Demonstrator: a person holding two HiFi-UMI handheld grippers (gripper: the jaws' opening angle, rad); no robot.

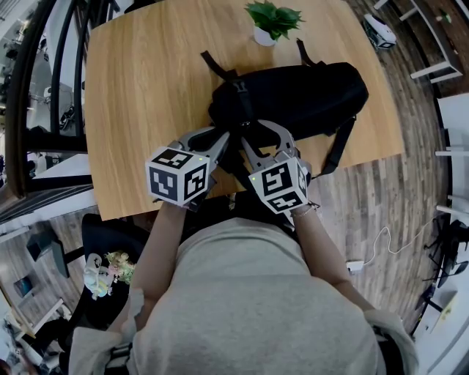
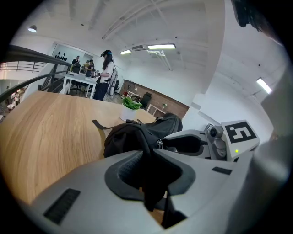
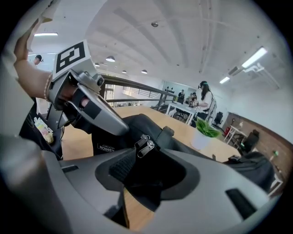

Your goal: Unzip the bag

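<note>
Head view: left fingers clench the black bag; right fingers spread, released.

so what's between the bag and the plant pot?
Just a narrow strip of bare table; the head view shows it. One strap of the bag runs beside the pot.

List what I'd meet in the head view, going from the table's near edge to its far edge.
left gripper and right gripper side by side → black bag → potted plant
</note>
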